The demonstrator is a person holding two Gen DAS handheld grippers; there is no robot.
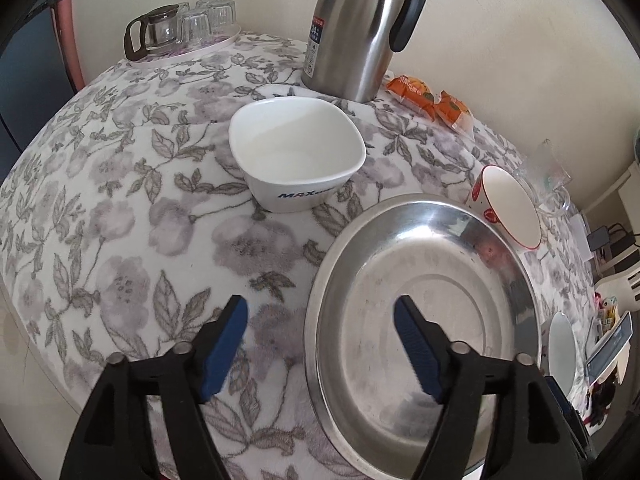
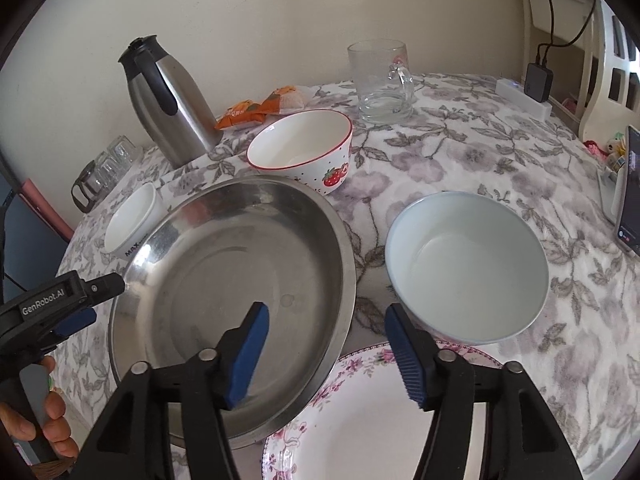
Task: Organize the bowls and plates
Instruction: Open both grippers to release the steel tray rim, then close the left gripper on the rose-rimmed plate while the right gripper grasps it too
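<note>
A wide steel dish [image 1: 440, 248] [image 2: 224, 248] sits on the flowered tablecloth, its near edge overlapping a floral plate [image 2: 360, 432]. My left gripper [image 1: 322, 320] [image 2: 106, 298] is open and straddles the dish's left rim without pressing on it. My right gripper [image 2: 327, 312] is open too, with the dish's right rim between its fingers. Beyond the dish stand a white square bowl [image 1: 296, 156] [image 2: 132, 220] and a strawberry bowl [image 1: 508, 208] [image 2: 304, 148]. A pale blue bowl [image 2: 468, 268] stands to the right of the dish.
A steel thermos jug [image 1: 360, 28] [image 2: 168, 96] stands at the back by the wall, with orange snack packets [image 1: 432, 104] beside it. A tray of glasses [image 1: 188, 24] is at the far left, a glass mug [image 2: 380, 80] at the back, and a phone [image 2: 630, 188] at the right.
</note>
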